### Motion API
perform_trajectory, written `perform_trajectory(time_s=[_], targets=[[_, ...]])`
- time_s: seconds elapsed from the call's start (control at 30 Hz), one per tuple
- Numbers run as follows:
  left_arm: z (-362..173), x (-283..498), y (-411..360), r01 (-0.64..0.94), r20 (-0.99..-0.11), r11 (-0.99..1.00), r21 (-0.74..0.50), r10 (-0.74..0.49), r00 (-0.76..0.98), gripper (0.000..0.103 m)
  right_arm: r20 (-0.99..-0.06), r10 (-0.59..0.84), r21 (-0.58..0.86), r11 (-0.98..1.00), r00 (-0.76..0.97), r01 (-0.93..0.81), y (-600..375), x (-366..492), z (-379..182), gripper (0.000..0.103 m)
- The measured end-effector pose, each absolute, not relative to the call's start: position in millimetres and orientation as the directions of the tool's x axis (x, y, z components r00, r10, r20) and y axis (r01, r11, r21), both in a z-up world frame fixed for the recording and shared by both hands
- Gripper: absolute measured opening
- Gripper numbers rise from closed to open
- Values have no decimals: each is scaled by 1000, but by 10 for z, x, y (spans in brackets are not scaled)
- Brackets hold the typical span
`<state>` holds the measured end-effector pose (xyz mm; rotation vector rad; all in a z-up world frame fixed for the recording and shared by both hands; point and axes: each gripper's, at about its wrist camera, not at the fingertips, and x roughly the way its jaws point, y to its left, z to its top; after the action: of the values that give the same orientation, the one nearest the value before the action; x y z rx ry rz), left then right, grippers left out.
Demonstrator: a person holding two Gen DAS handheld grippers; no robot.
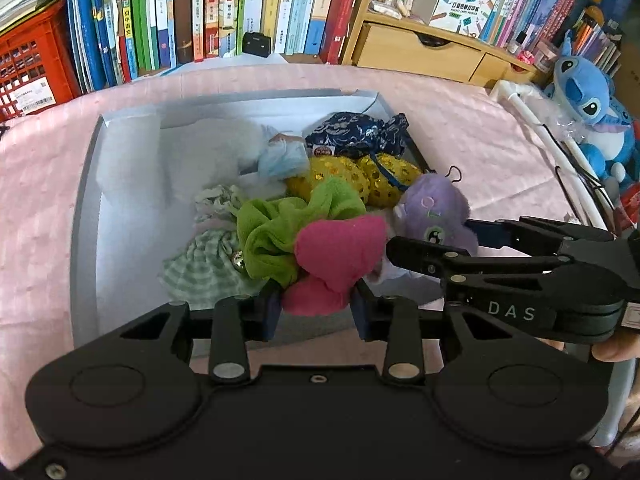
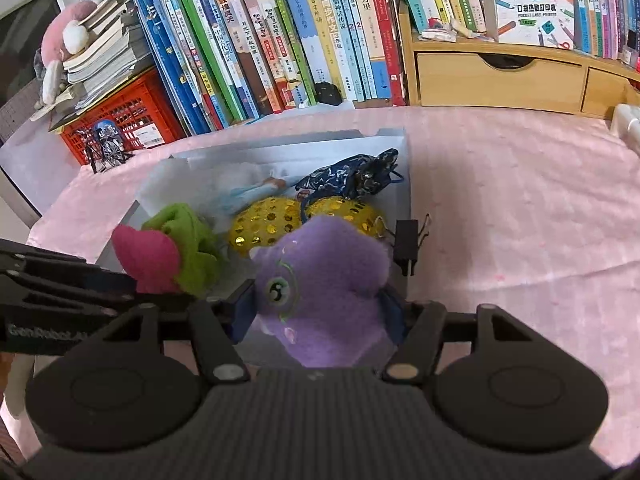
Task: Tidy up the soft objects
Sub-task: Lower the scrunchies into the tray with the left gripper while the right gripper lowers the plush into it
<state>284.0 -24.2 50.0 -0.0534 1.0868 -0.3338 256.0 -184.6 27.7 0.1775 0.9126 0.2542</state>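
Left gripper (image 1: 316, 306): clamped on the pink-and-green plush (image 1: 320, 256), blue pads pressing its pink base on both sides.
Left gripper's load: pink lobes nearest the pads, ruffled lime-green fabric bunched just beyond and to the left; hanging over the near part of the box (image 1: 86, 200).
Right gripper (image 2: 320, 312): clamped on the purple plush (image 2: 324, 276), jaws fairly wide apart with the soft body filling the gap.
Right gripper's load: fuzzy lilac, one embroidered green-ringed eye facing the camera, small pink marks low on the body; held over the box's near right corner.
Grippers to each other: side by side, the right one reaching in from the right edge of the left wrist view, loads almost touching.
Box: shallow, white inside, grey walls, open top, resting on the pink cloth (image 1: 460, 128).
Just beyond the pink-and-green plush: green checked pouch (image 1: 204, 268) down left, lying on the box floor.
Further in: two yellow sequinned balls (image 1: 360, 180) side by side in the middle.
Far end: dark blue patterned pouch (image 1: 356, 136) against the far right wall; pale blue doll (image 1: 280, 158) beside it, next to something white and fluffy.
Box rim, right: black binder clip (image 2: 408, 244) clipped to the wall, just beyond the purple plush.
Beyond the box: row of books (image 2: 280, 40), red crate (image 2: 124, 120), wooden drawer unit (image 2: 492, 76).
Far right of the left gripper: blue stuffed toy (image 1: 588, 104) sitting upright off the cloth.
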Motion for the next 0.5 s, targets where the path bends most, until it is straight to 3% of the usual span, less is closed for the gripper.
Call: perform_trajectory(time_s=[0.27,0.43,0.5], targets=[[466,2858,-246,228,-860,951,-210,-291,419,39,-752,312,291,948,580,-133,-1878,2583,244,67],[486,2851,-214,209,-865,953,-218,-288,412,44,-752,311,290,948,581,-131,-1874,2576,258,71],[513,2827,-199,210,-863,953,-217,-288,415,48,-750,307,286,949,586,-131,-1873,2568,274,77]])
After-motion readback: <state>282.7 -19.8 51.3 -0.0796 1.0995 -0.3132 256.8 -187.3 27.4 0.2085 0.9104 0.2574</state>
